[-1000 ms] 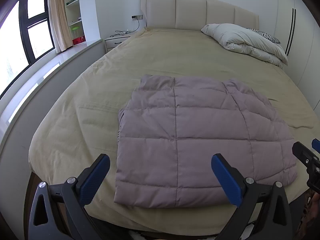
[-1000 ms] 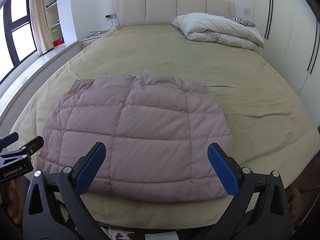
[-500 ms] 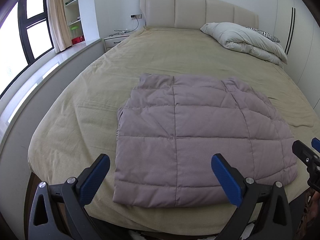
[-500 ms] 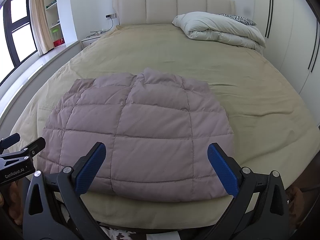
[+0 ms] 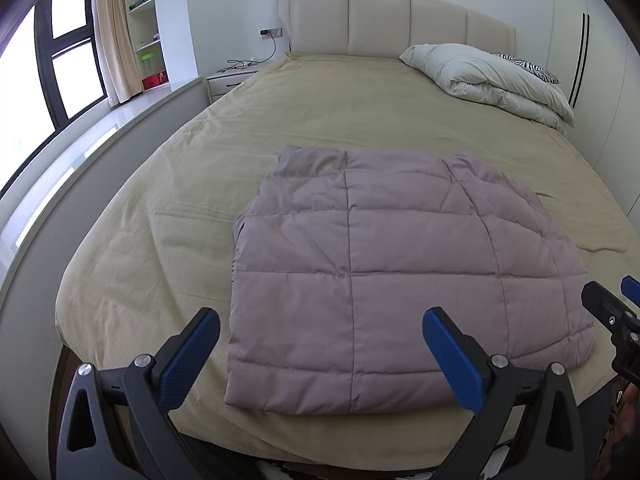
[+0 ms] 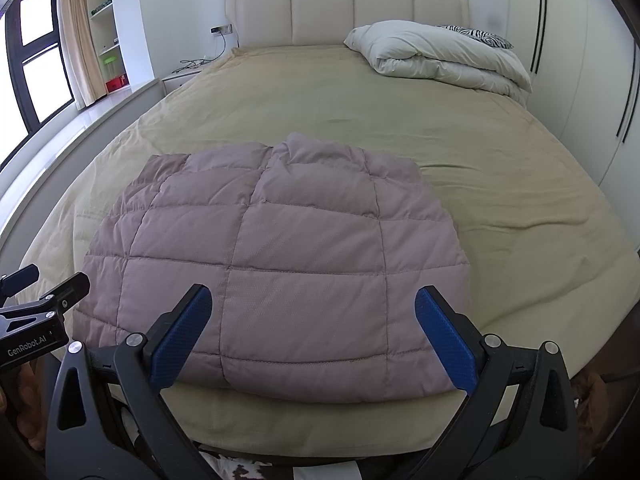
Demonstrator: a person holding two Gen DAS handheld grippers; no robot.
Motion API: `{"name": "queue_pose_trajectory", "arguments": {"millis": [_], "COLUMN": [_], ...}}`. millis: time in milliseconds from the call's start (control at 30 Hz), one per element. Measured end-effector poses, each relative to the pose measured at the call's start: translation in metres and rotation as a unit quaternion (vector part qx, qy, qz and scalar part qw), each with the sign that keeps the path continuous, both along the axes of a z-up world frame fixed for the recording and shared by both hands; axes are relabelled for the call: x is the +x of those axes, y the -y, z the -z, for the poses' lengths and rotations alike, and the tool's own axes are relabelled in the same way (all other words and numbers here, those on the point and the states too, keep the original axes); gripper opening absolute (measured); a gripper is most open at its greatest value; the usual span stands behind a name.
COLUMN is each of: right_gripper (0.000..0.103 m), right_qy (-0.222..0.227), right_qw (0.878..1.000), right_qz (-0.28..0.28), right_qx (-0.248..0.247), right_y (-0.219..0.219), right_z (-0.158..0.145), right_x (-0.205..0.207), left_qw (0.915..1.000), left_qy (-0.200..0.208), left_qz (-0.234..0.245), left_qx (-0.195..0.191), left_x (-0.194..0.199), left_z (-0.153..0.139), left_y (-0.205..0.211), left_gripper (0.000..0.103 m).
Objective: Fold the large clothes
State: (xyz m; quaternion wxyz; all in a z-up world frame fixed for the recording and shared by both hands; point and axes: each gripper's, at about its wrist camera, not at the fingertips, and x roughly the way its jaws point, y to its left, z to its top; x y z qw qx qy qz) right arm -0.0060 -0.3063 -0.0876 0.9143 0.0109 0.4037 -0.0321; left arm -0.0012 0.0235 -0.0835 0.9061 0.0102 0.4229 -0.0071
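Bed [image 5: 168, 184] with a tan cover fills the left wrist view. A puffy mauve quilted jacket [image 5: 384, 272] lies on it, close to the foot edge of the bed, a little toward the right side. It looks folded into a neat block, with its left edge straight and no sleeves sticking out. I think the folding is nearly done or done. The left hand-held gripper [image 5: 320, 356] hangs over the foot edge, in front of the jacket. Its blue fingers [image 5: 188, 356] are spread wide and hold nothing. It is likely held back here so the jacket can lie flat and be checked. The tip of the right hand-held gripper [image 5: 612, 312] pokes in at the right. A folded white duvet [image 5: 488, 76] sits at the head corner, well away from the jacket.

The right wrist view shows the same jacket [image 6: 280, 260] near the foot edge of the bed [image 6: 520, 184]. The right hand-held gripper [image 6: 312, 336] is spread wide too, with nothing in it, and hangs just before the jacket's near edge. The left hand-held gripper [image 6: 44, 292] shows at the left edge, beside the jacket's corner. The duvet [image 6: 436, 56] rests far off by the headboard [image 6: 344, 12].
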Motion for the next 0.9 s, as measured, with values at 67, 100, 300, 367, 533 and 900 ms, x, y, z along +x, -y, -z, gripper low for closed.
{"name": "queue_pose_trajectory", "arguments": {"millis": [67, 100, 300, 367, 533, 900], "right_gripper": [0.103, 0.103, 0.103, 0.103, 0.103, 0.103], "right_qy": [0.000, 0.000, -0.001, -0.001, -0.001, -0.003], "right_qw": [1.000, 1.000, 1.000, 1.000, 1.000, 1.000], "right_qz": [0.000, 0.000, 0.001, 0.001, 0.001, 0.002], "right_qx": [0.000, 0.000, 0.002, 0.001, 0.001, 0.001], "right_y": [-0.0001, -0.0001, -0.0003, -0.0005, -0.0005, -0.0018], "right_z": [0.0007, 0.0006, 0.0013, 0.0014, 0.0016, 0.0032], "right_x": [-0.0001, 0.0001, 0.0001, 0.0000, 0.0001, 0.0010], "left_qw": [1.0000, 1.0000, 1.0000, 1.0000, 1.0000, 1.0000], "left_qy": [0.000, 0.000, -0.001, -0.001, -0.001, -0.002], "left_qz": [0.001, 0.002, 0.003, 0.003, 0.005, 0.006], "left_qx": [0.001, 0.001, 0.001, 0.001, 0.002, 0.001], "left_x": [0.0004, 0.0003, 0.0004, 0.0003, 0.0001, 0.0009], "left_z": [0.0007, 0.0008, 0.0015, 0.0014, 0.0023, 0.0029], "left_y": [0.0000, 0.0004, 0.0003, 0.0006, 0.0005, -0.0005], "left_gripper": [0.103, 0.103, 0.103, 0.103, 0.103, 0.103]}}
